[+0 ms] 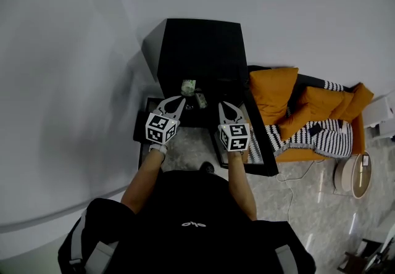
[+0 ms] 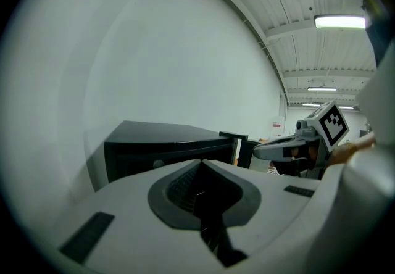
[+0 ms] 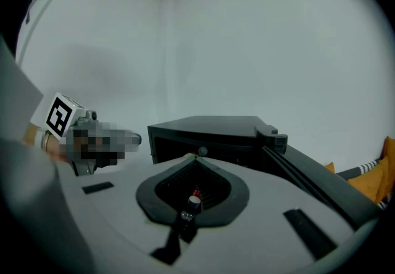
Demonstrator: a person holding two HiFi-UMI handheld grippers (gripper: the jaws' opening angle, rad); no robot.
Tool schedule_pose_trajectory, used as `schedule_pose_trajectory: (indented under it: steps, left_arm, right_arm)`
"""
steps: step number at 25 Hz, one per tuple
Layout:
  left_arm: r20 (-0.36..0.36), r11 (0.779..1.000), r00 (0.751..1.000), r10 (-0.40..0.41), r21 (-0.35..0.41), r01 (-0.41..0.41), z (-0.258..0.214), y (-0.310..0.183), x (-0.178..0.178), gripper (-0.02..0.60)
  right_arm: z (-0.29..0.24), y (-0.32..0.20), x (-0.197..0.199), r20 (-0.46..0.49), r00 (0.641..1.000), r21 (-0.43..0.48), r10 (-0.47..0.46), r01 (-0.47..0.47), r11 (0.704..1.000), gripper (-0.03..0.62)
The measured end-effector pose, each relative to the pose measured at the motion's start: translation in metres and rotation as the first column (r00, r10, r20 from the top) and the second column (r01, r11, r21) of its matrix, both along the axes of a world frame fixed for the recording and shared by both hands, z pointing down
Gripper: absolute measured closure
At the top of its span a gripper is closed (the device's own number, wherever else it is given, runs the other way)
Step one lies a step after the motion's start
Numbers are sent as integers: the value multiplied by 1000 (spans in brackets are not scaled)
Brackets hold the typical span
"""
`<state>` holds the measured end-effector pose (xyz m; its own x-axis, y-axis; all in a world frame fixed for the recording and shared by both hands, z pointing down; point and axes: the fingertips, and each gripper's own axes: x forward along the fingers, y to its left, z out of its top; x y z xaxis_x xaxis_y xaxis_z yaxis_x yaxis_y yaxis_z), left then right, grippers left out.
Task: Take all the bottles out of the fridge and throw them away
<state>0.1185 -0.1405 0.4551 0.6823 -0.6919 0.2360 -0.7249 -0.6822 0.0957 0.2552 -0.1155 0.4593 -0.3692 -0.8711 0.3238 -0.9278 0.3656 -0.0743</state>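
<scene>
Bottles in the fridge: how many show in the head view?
2: a green-label bottle at the front of the open fridge, and a darker bottle just right of it, nearer. The dark interior may hide more.

We see a fridge (image 1: 197, 44) with a smooth, dully shining black casing, soft orange cloth (image 1: 271, 94) at its three o'clock, and a glossy stone-look floor (image 1: 302, 202).
</scene>
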Motion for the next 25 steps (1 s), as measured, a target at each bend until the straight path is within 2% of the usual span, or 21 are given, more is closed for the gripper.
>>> schedule_pose_trajectory:
  steps: [9, 15, 20, 25]
  left_arm:
    - [0, 1000, 1000, 8, -27, -8, 24, -15, 12, 570]
    - [53, 997, 997, -47, -56, 50, 48, -35, 10, 411]
    - [116, 985, 988, -104, -124, 118, 83, -63, 8, 270]
    - [118, 964, 978, -172, -183, 192, 104, -90, 8, 233]
  right_arm:
    - [10, -2, 4, -10, 1000, -29, 0, 0, 1000, 585]
    - [19, -4, 6, -20, 1000, -44, -6, 5, 999, 585]
    - [28, -6, 8, -32, 999, -66, -13, 11, 998, 585]
    - [41, -7, 7, -43, 998, -91, -38, 34, 995, 585]
